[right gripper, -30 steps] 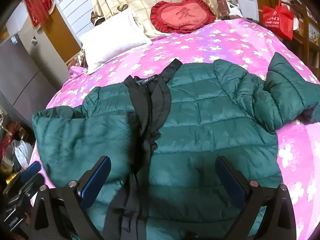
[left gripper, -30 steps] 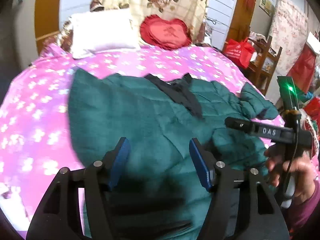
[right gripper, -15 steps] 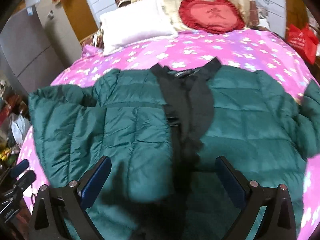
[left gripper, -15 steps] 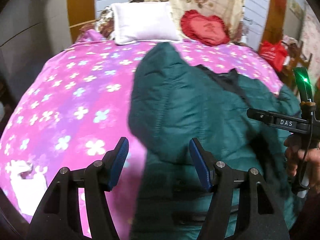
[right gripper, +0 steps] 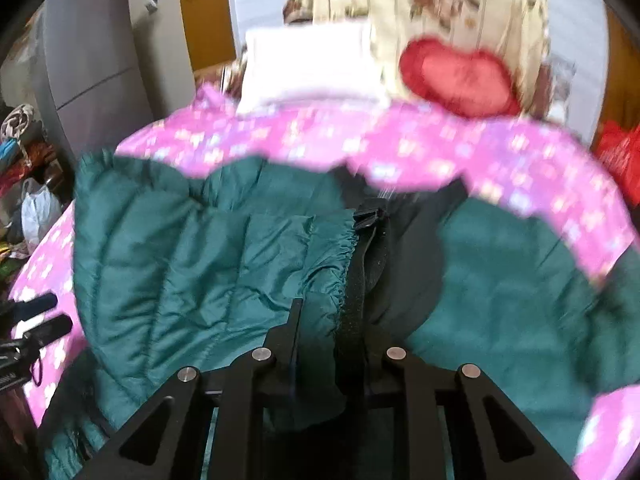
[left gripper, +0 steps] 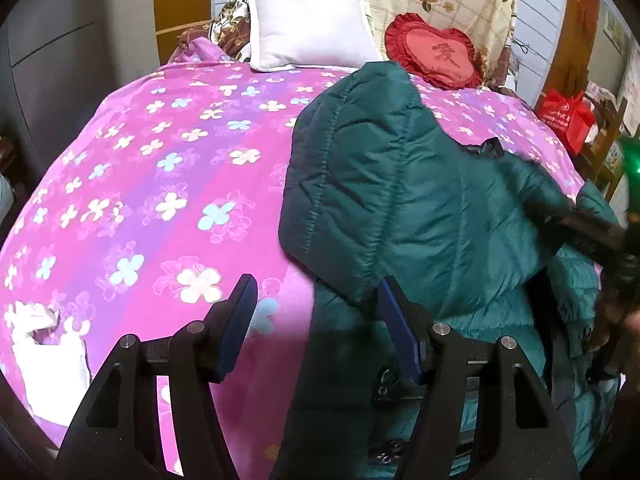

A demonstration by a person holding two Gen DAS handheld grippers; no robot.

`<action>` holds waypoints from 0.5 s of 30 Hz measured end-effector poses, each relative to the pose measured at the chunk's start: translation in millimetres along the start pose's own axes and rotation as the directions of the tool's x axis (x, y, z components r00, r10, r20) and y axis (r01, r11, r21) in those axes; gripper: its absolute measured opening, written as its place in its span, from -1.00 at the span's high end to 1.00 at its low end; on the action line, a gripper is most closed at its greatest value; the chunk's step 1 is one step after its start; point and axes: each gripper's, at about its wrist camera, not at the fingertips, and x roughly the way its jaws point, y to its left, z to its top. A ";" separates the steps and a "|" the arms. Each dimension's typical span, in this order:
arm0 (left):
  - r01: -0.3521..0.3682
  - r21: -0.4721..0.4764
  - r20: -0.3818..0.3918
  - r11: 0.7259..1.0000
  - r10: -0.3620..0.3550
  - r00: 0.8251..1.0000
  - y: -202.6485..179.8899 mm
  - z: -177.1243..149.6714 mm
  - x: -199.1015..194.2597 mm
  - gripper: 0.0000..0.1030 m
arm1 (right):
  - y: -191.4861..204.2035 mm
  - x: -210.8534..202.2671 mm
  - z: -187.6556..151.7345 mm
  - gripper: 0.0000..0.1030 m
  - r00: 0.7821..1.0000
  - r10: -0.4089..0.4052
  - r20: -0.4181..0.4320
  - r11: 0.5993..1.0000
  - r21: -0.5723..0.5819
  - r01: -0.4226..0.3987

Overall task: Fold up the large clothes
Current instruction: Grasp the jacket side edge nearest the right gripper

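A dark green puffer jacket (left gripper: 400, 200) with a black lining lies on the pink flowered bed (left gripper: 160, 184); its left sleeve is folded over the body. My left gripper (left gripper: 316, 320) is open and empty, low at the jacket's left edge. In the right wrist view my right gripper (right gripper: 332, 320) is shut on the jacket's front edge (right gripper: 320, 272), by the black zipper strip (right gripper: 360, 280). The jacket (right gripper: 192, 264) fills that blurred view. The right gripper shows only as a dark blur at the right edge of the left wrist view (left gripper: 616, 276).
A white pillow (left gripper: 308, 36) and a red heart cushion (left gripper: 436, 52) lie at the bed's head. A red bag (left gripper: 568, 120) sits on a wooden shelf at the right. A grey cabinet (right gripper: 92, 64) and clutter stand left of the bed. White cloth (left gripper: 44, 352) lies at the bed's near left corner.
My right gripper has closed on the jacket's front edge by the zipper and moved in lower. My left gripper has swung left, staying open; the left sleeve now lies folded over the body.
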 end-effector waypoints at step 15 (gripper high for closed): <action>-0.010 -0.014 -0.037 1.000 0.010 0.999 -2.3 7.1 22.2 -0.22 | -103.7 -24.4 14.4 0.61 0.975 -0.215 0.060 0.963 0.178 0.201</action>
